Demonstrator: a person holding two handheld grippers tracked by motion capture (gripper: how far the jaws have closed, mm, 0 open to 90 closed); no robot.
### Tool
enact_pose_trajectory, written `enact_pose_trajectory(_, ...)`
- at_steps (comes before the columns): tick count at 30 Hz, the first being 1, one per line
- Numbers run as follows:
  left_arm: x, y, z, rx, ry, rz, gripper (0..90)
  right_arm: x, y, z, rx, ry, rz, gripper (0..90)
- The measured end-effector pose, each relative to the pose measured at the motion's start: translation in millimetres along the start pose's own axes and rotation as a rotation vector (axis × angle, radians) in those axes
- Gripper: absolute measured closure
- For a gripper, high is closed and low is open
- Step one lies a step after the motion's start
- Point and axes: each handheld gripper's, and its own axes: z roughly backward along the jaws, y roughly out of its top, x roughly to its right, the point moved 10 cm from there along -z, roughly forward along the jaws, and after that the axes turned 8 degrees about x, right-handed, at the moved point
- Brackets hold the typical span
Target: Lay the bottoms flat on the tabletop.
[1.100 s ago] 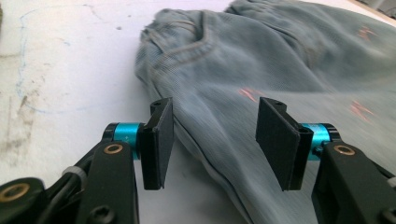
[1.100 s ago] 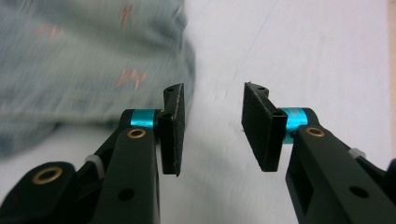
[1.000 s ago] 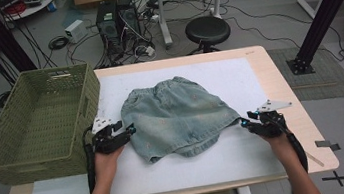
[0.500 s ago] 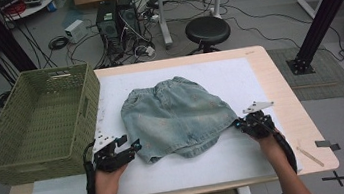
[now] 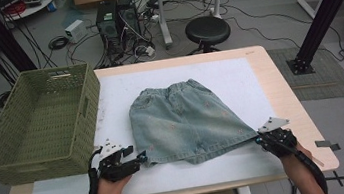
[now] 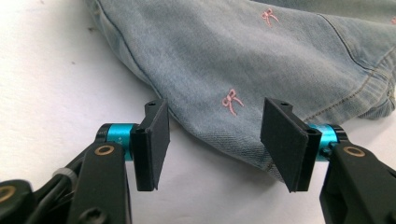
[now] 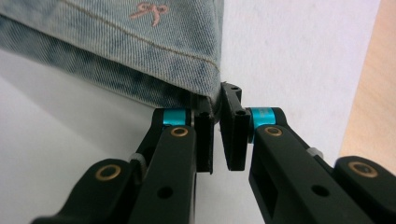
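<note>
A light-blue denim skirt point(image 5: 188, 120) with small pink bows lies flat on the white mat point(image 5: 238, 78), waistband at the far side. My right gripper point(image 5: 259, 140) is at its near right hem corner. In the right gripper view the jaws point(image 7: 217, 93) have just been closing and are shut on the hem edge of the skirt point(image 7: 116, 42). My left gripper point(image 5: 137, 158) sits at the near left hem corner. Its jaws point(image 6: 215, 107) have just been opening and stand apart on either side of the skirt's hem point(image 6: 243, 51) without pressing it.
A green woven basket point(image 5: 37, 125) stands on the table's left side, next to the mat. The wooden table edge point(image 5: 292, 106) runs close to my right hand. Behind the table are a black stool point(image 5: 207, 30), computers and loose cables on the floor.
The right gripper closed on the hem corner and drew it right and toward the near edge, so the bunched skirt now lies spread. The left gripper slid toward the near edge.
</note>
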Motion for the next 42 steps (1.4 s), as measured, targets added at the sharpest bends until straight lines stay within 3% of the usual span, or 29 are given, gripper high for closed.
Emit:
enact_pose_trajectory(3,10.3,-3.8,-3.4,-0.028,-0.076,0.007,41.7,-0.9,-0.6,-0.9,0.004,0.004,0.012,83.6)
enact_pose_trajectory(4,12.9,-6.5,-5.0,-0.05,-0.088,-0.006,41.8,-1.4,1.0,-0.7,0.021,0.019,0.002,78.7)
enact_pose_trajectory(5,12.9,-6.5,-5.0,-0.05,-0.088,-0.006,41.9,-1.4,1.0,-0.7,0.021,0.019,0.002,78.7)
enact_pose_trajectory(6,12.0,-15.1,-9.2,-0.114,-0.058,-0.053,42.2,-2.1,5.3,2.2,0.078,0.065,-0.038,68.6)
enact_pose_trajectory(9,11.7,-14.7,-9.9,-0.121,-0.029,-0.08,49.4,-0.5,10.1,8.3,0.153,0.1,-0.099,62.9)
enact_pose_trajectory(10,11.7,-14.7,-9.9,-0.121,-0.029,-0.08,59.2,0.6,12.0,9.9,0.176,0.103,-0.109,62.1)
enact_pose_trajectory(11,12.1,-14.2,-9.0,-0.12,-0.011,-0.131,72.3,1.0,13.6,11.8,0.192,0.11,-0.121,61.8)
enact_pose_trajectory(14,11.8,-11.2,-4.9,-0.102,-0.008,-0.165,88.2,0.9,17.5,15.2,0.226,0.111,-0.121,61.8)
enact_pose_trajectory(20,0.7,-0.4,13.6,-0.024,-0.035,-0.1,88.6,1.7,16.9,15.2,0.229,0.095,-0.115,62.1)
enact_pose_trajectory(24,-8.5,12.0,27.5,0.06,-0.043,-0.045,88.6,2.7,15.7,13.3,0.228,0.089,-0.12,62.4)
enact_pose_trajectory(26,-16.2,20.6,35.7,0.121,-0.02,-0.027,88.5,0.6,17.7,11.9,0.237,0.087,-0.118,62.4)
enact_pose_trajectory(28,-22.2,23.9,39.2,0.143,0.007,-0.025,88.4,-3.5,20.9,8.2,0.24,0.091,-0.11,61.7)
enact_pose_trajectory(32,-24.4,22.2,37.6,0.13,0.007,-0.02,86.9,-10.5,28.1,-5.4,0.222,0.108,-0.115,57.5)
enact_pose_trajectory(33,-26.4,20.4,36.2,0.121,0.027,-0.023,83.8,-11.3,30.2,-9.2,0.218,0.111,-0.119,55.9)
enact_pose_trajectory(35,-27.7,19.8,35.1,0.118,0.037,-0.013,66.0,-12.2,32.8,-18.2,0.19,0.107,-0.126,53.5)
enact_pose_trajectory(36,-28.2,18.0,32.1,0.101,0.036,0.009,59.8,-12.2,33.6,-22.0,0.18,0.105,-0.122,53.4)
enact_pose_trajectory(39,-25.9,9.9,22.9,0.036,0.038,0.004,51.7,-12.0,34.1,-36.8,0.132,0.095,-0.128,53.7)
enact_pose_trajectory(42,-23.0,0.1,13.2,-0.029,0.041,0.002,49.5,-14.0,33.3,-44.6,0.117,0.12,-0.15,62.0)
